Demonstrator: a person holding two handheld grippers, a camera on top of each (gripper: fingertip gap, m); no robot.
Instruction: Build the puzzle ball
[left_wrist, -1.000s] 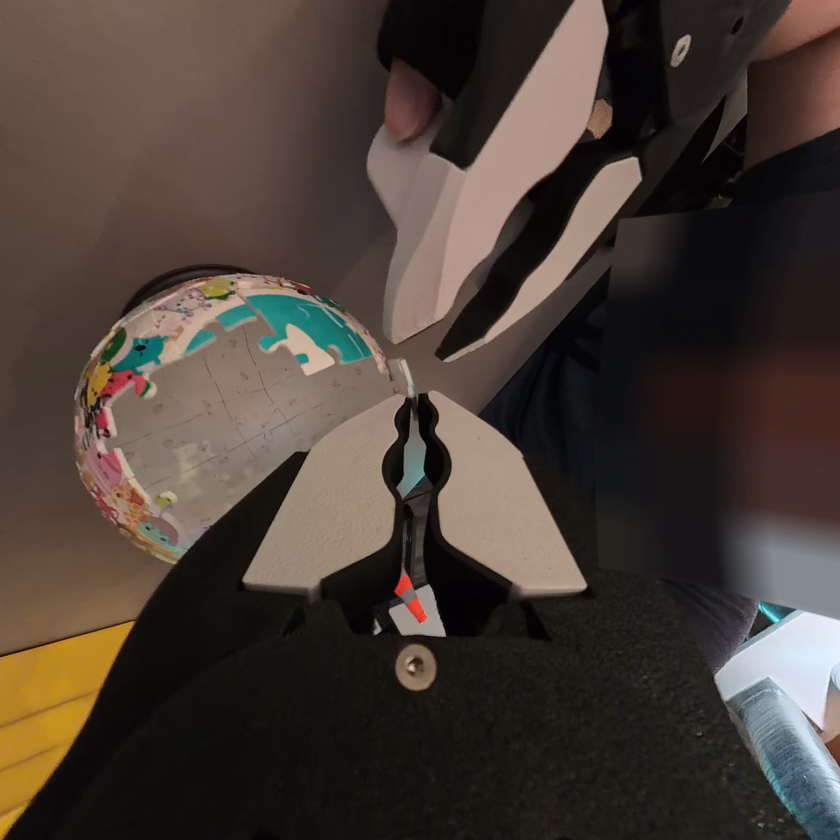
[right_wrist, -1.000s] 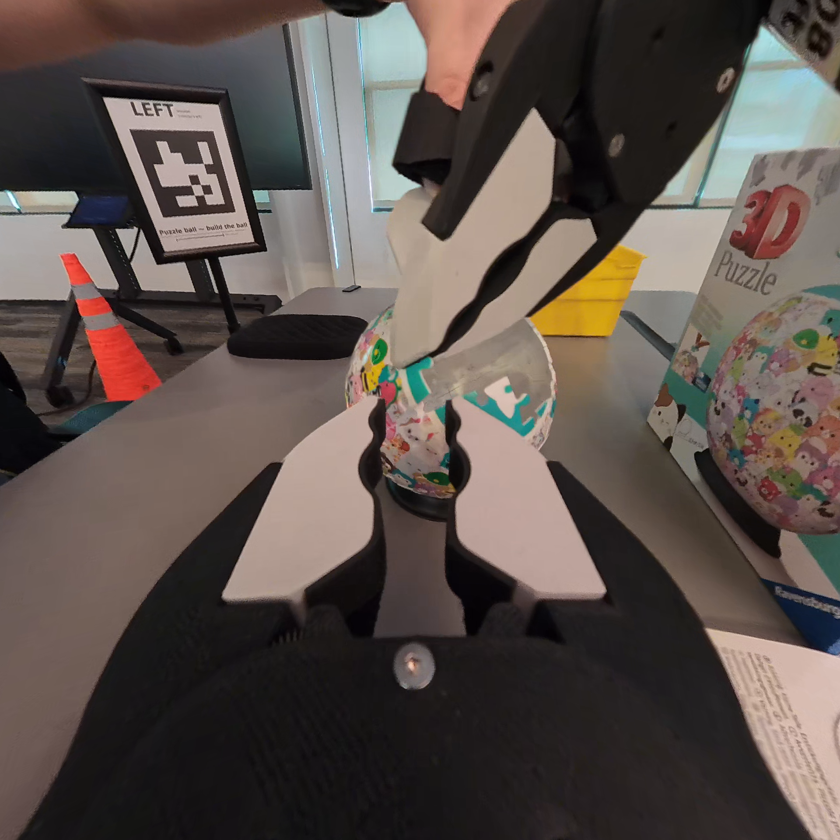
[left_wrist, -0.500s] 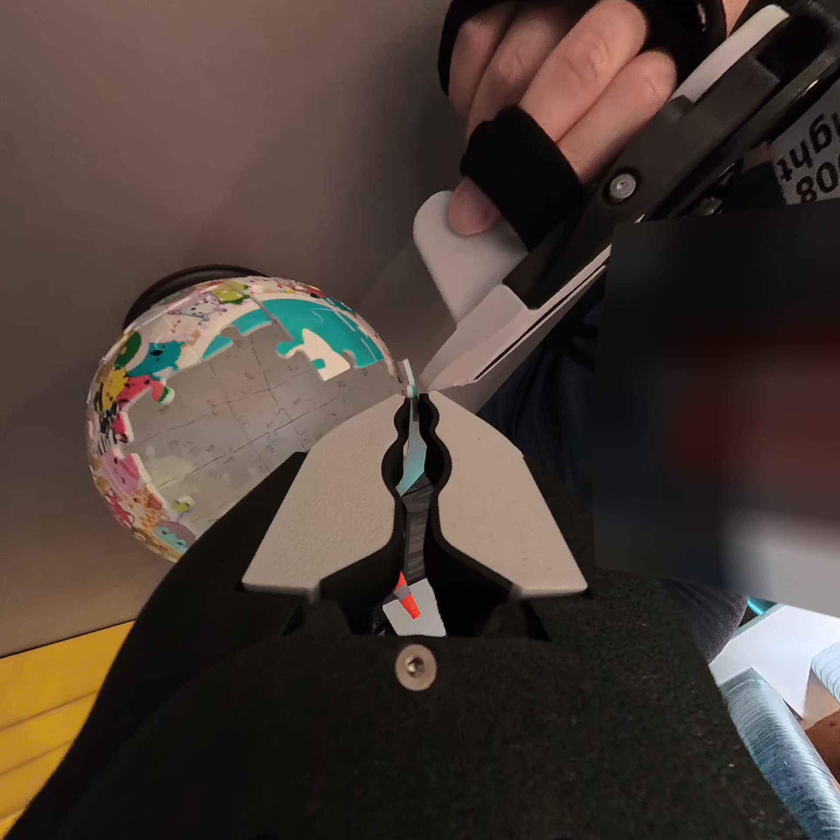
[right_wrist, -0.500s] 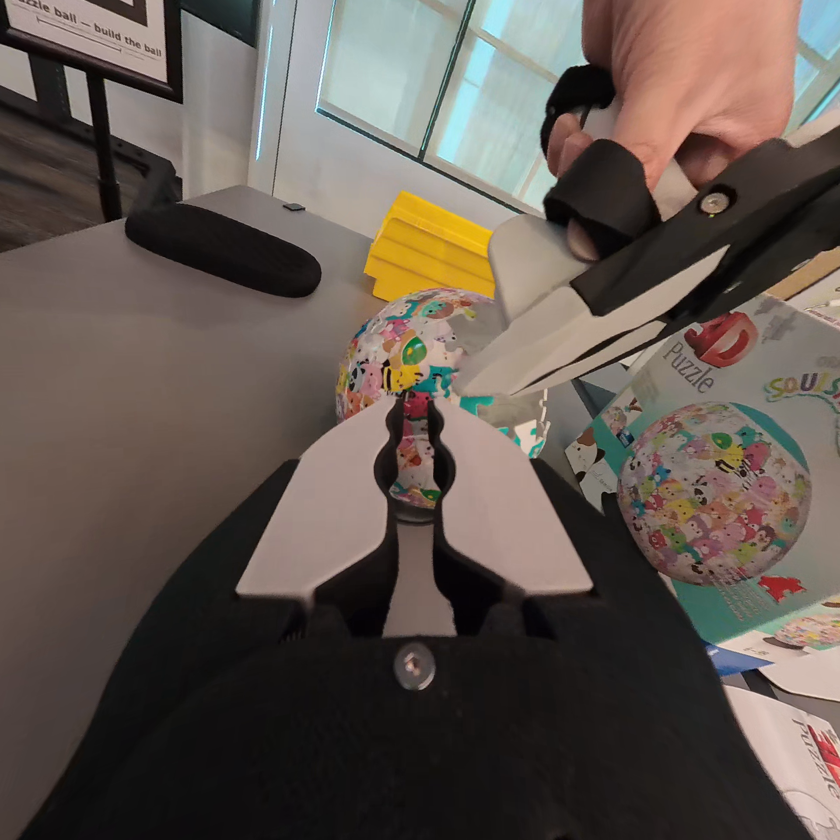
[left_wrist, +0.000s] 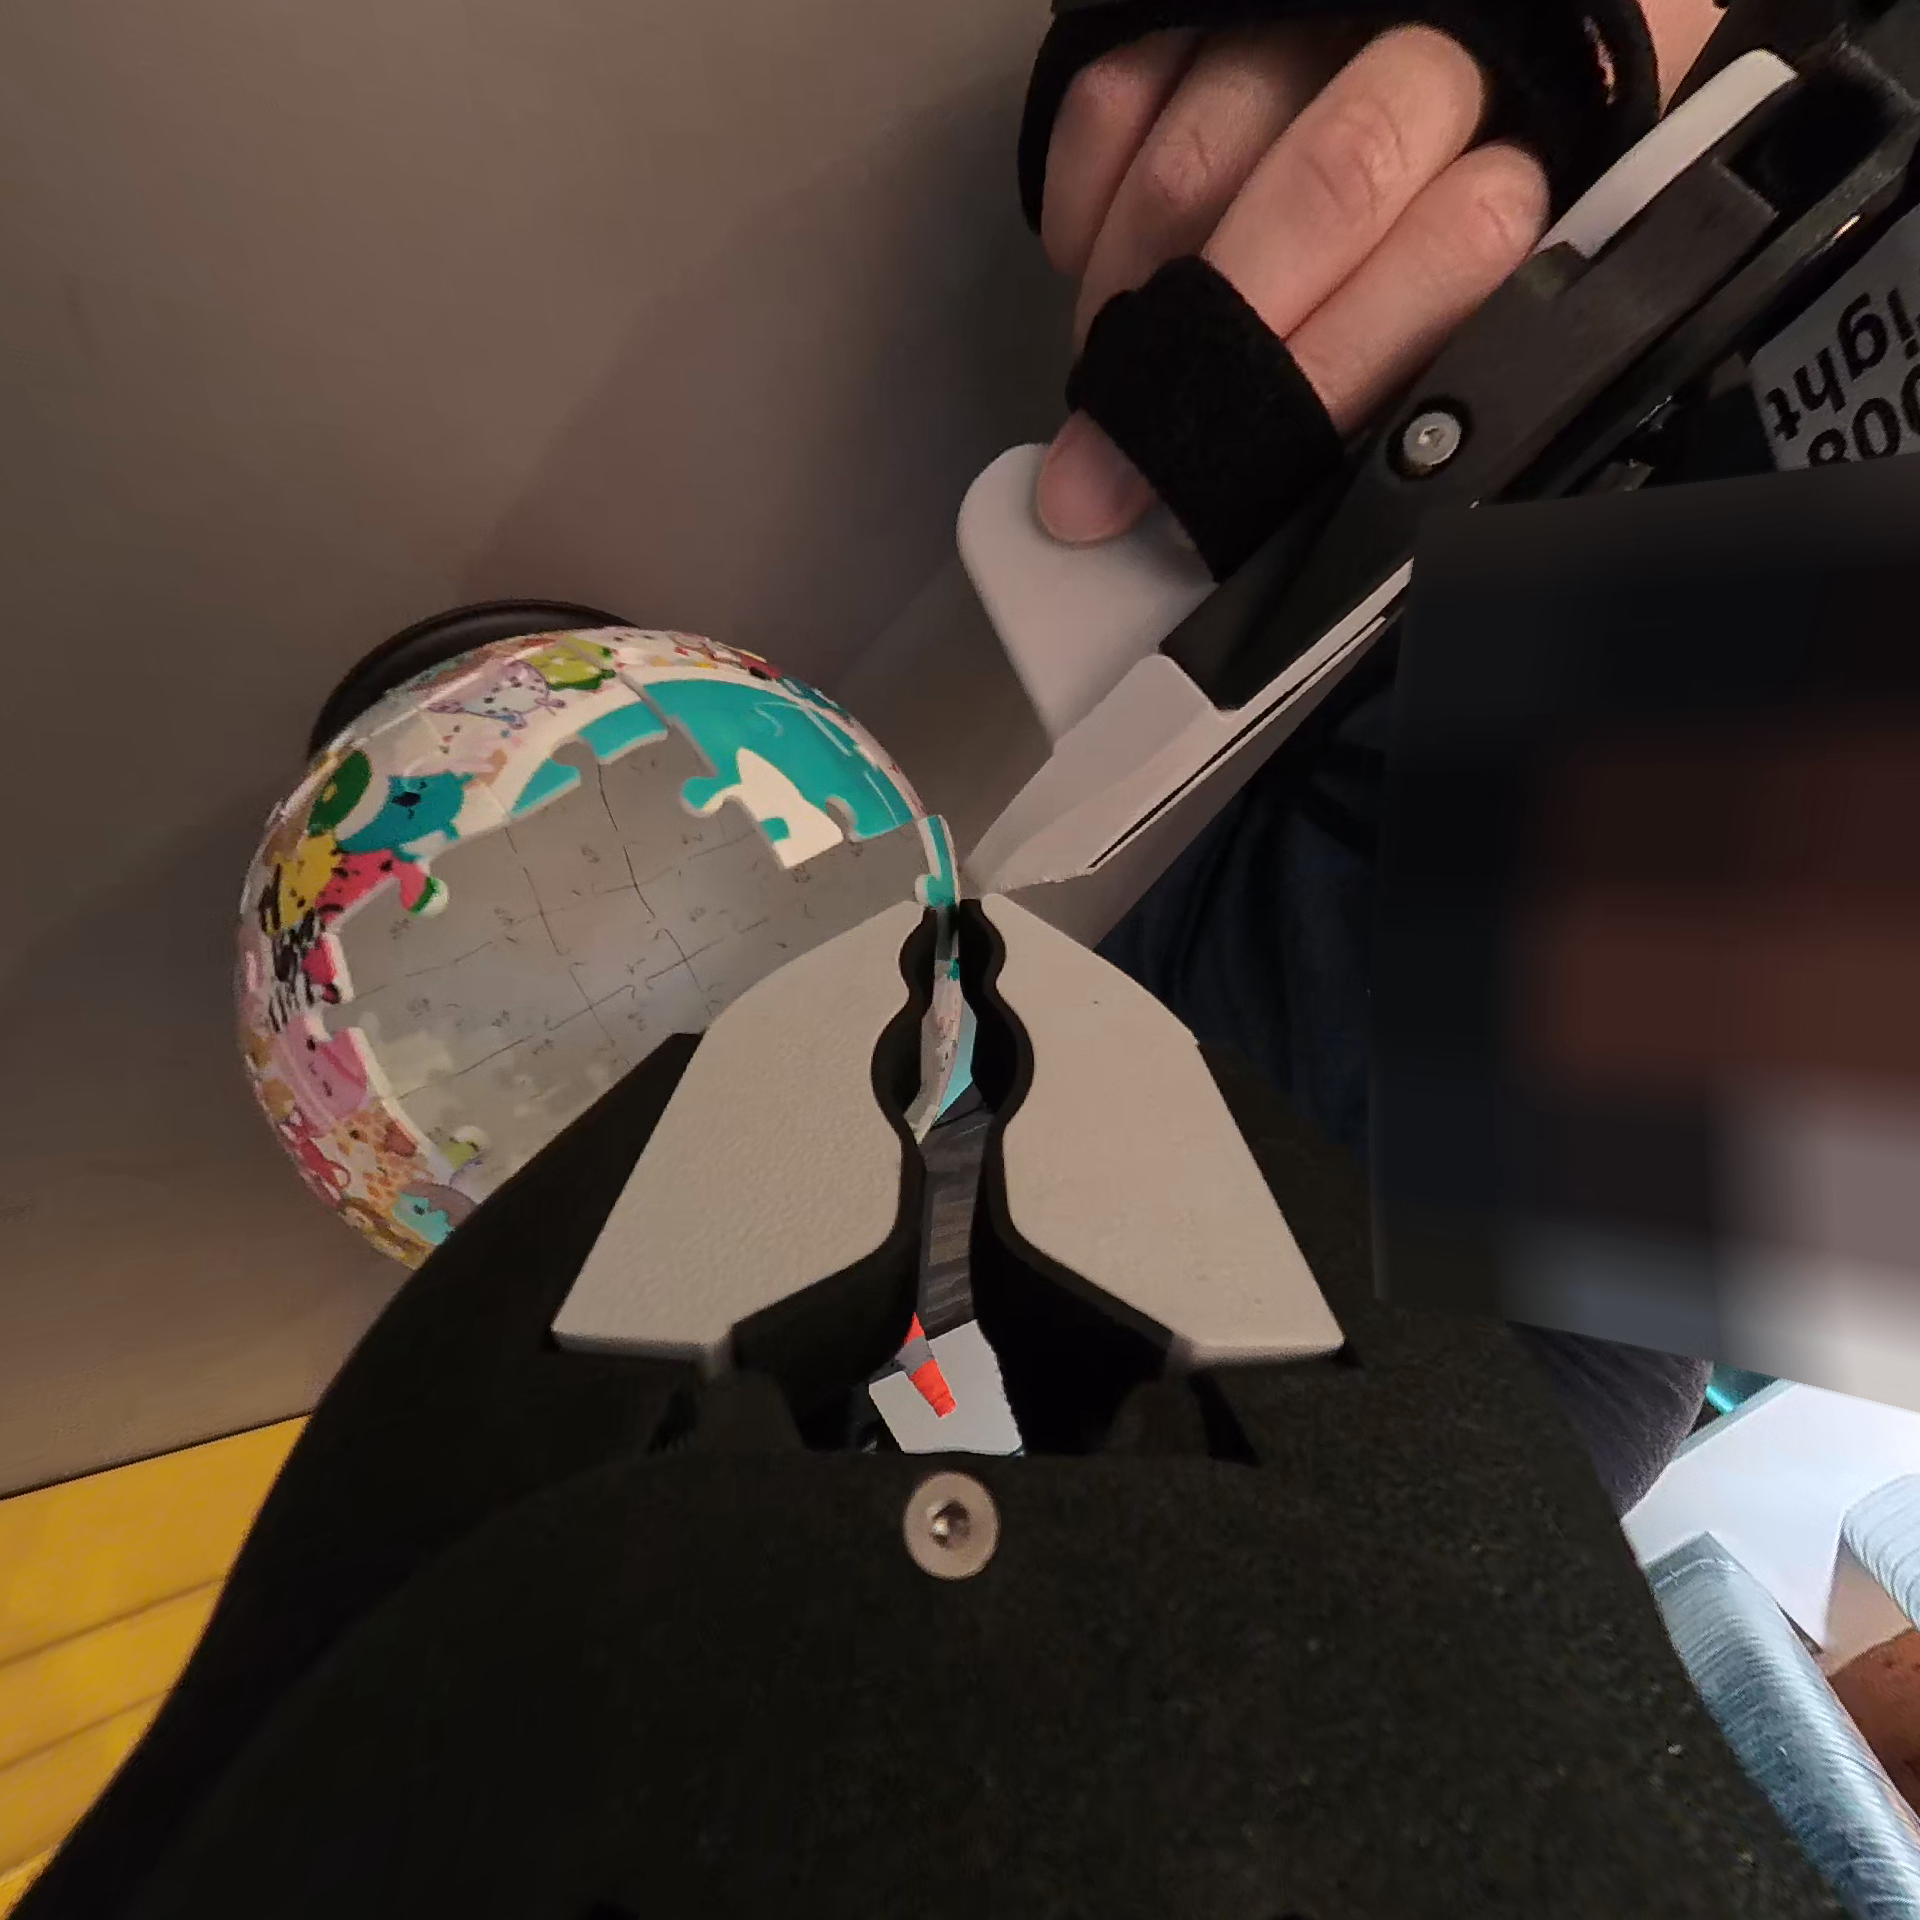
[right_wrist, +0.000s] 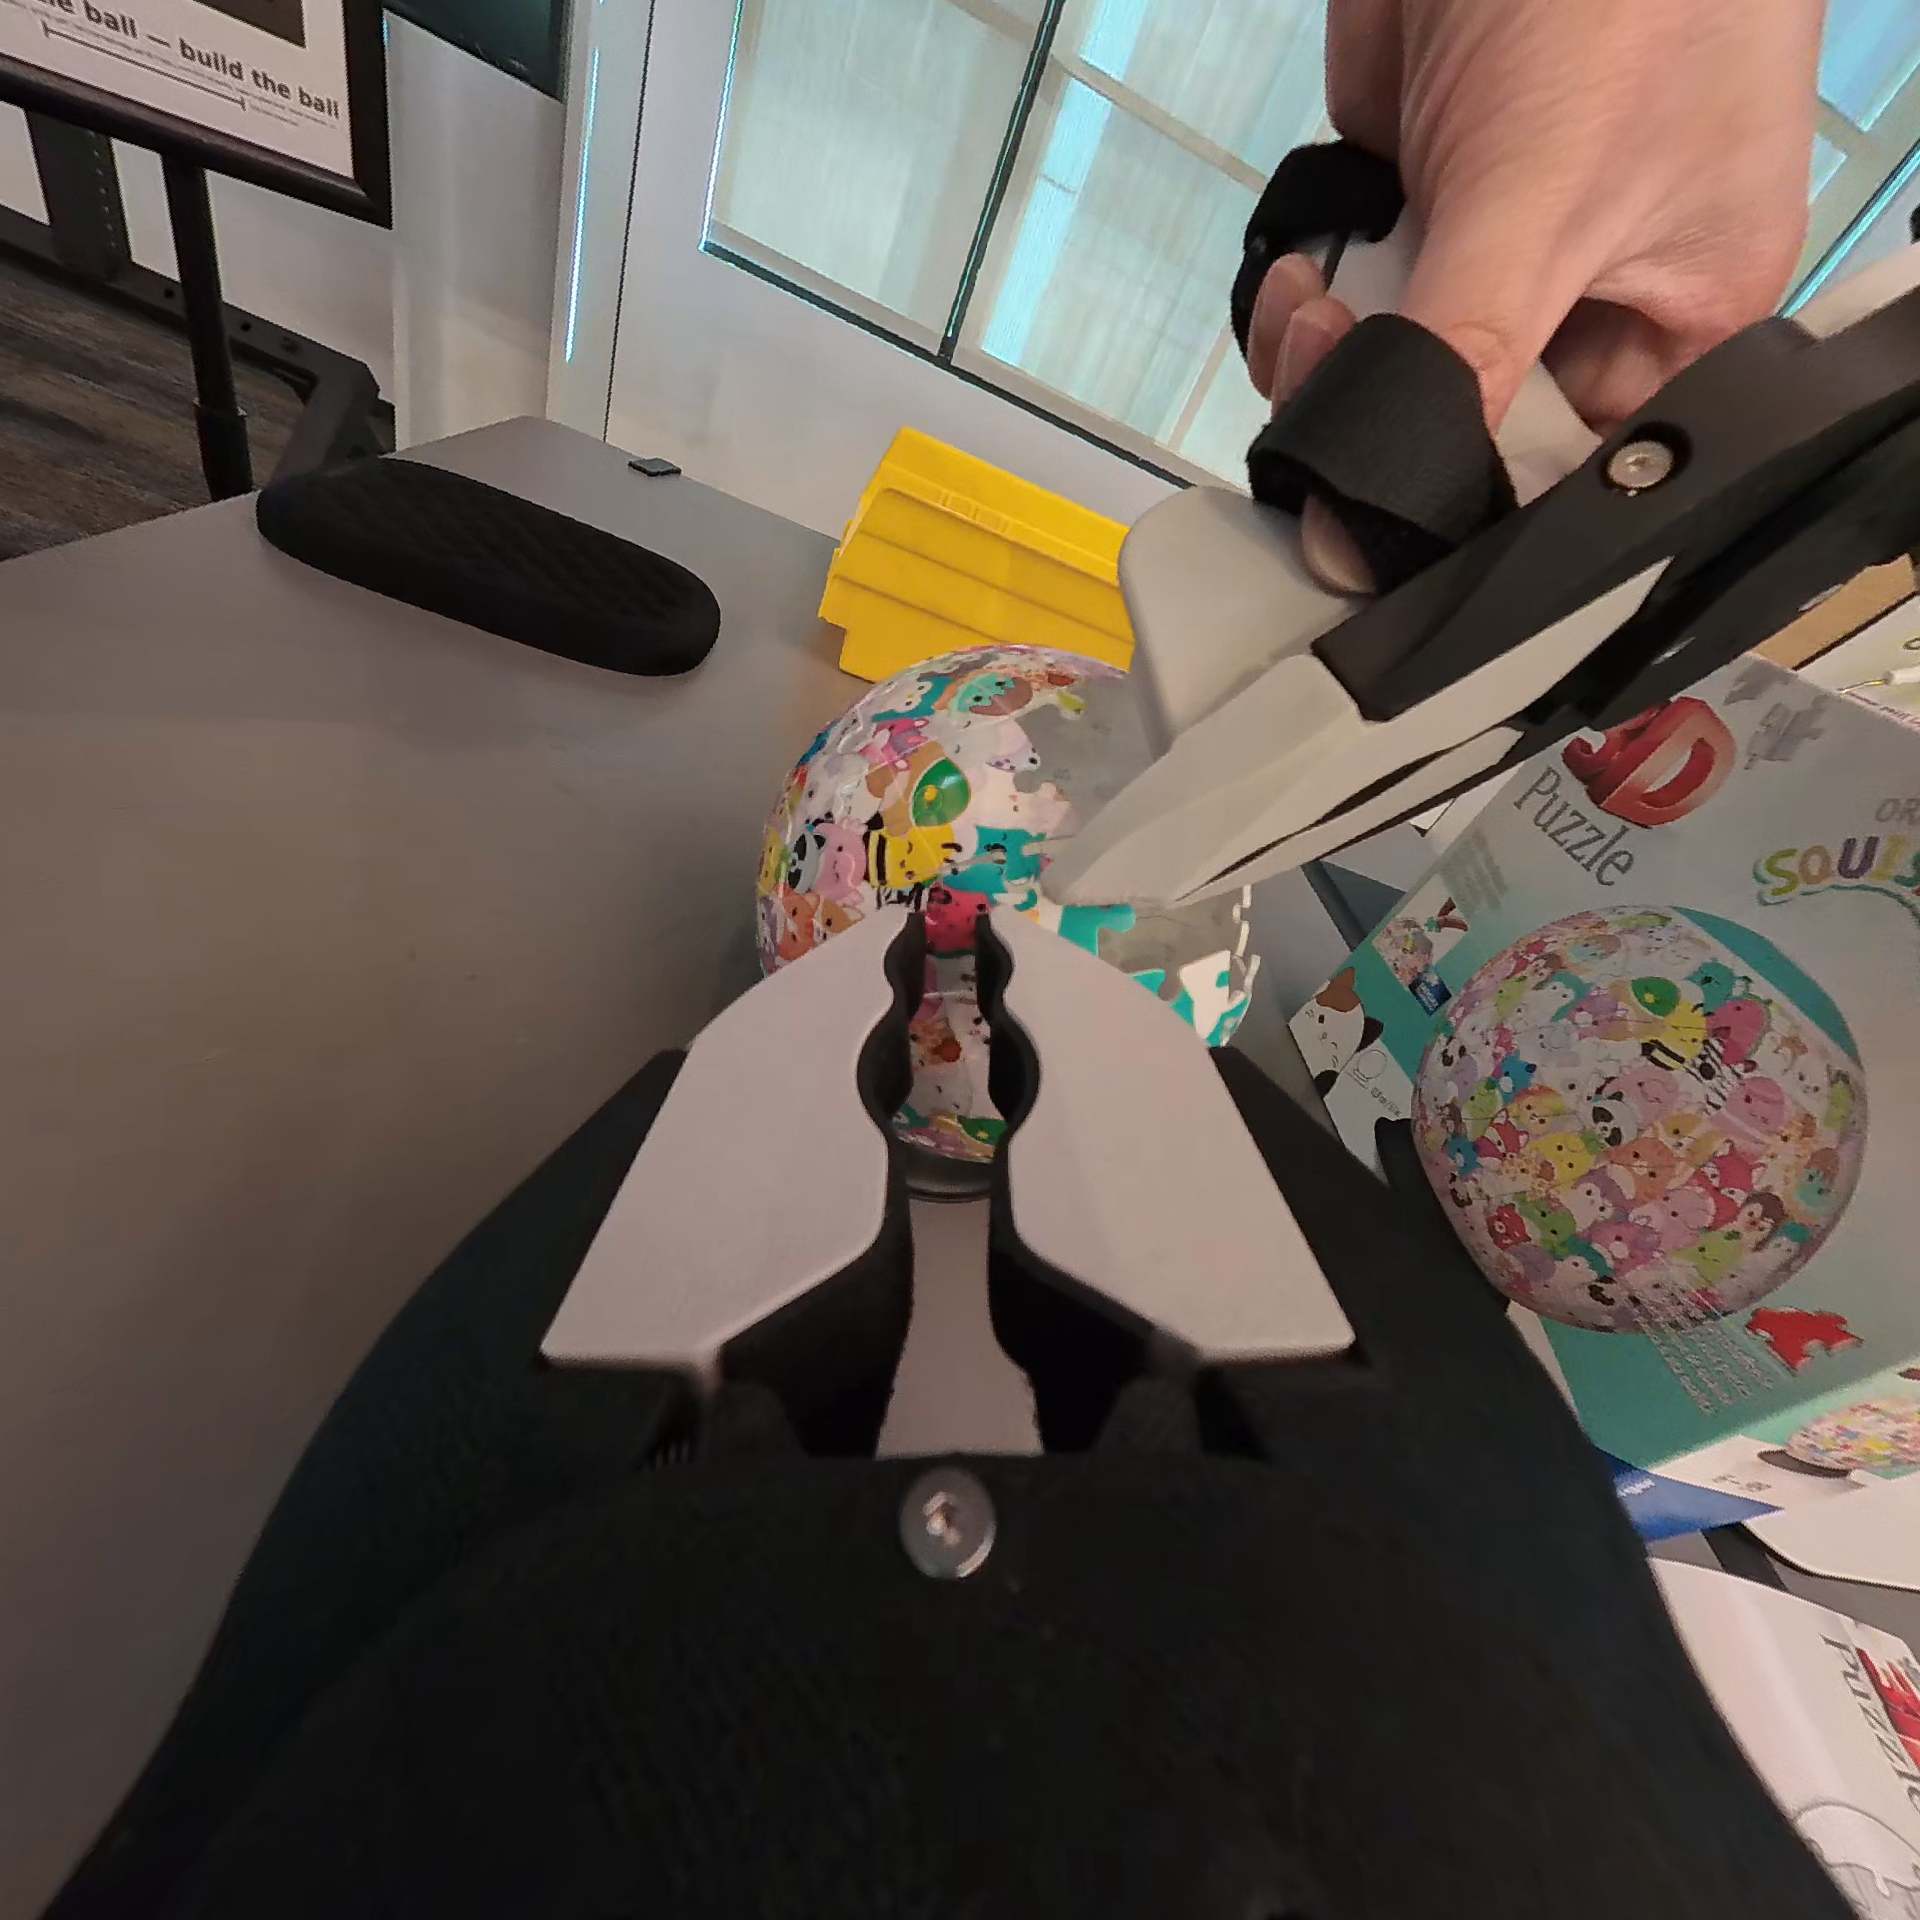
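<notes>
The puzzle ball (left_wrist: 582, 935) stands on a black base (left_wrist: 457, 644) on the grey table. It is part built, with an opening that shows its grey inside. It also shows in the right wrist view (right_wrist: 914, 790). My left gripper (left_wrist: 948, 912) is shut on a thin puzzle piece (left_wrist: 938, 883), seen edge-on, at the ball's right rim. It also shows in the right wrist view (right_wrist: 1065, 888), over the ball's opening. My right gripper (right_wrist: 948, 930) has its jaws nearly together, with nothing between them. In the left wrist view the right gripper (left_wrist: 977, 881) has its tips against my left fingertips.
A puzzle box (right_wrist: 1621, 1091) stands right of the ball, with paper sheets (right_wrist: 1829, 1704) in front of it. A yellow bin (right_wrist: 966, 561) sits behind the ball. A black pad (right_wrist: 488, 566) lies at the back left. A framed sign on a stand (right_wrist: 197, 125) is beyond the table. Both grippers' tips are close together, under 4 cm apart.
My right gripper has narrowed its jaws, swung round and brought its tips to my left fingertips. My left gripper has stayed at the ball's rim with the piece.
</notes>
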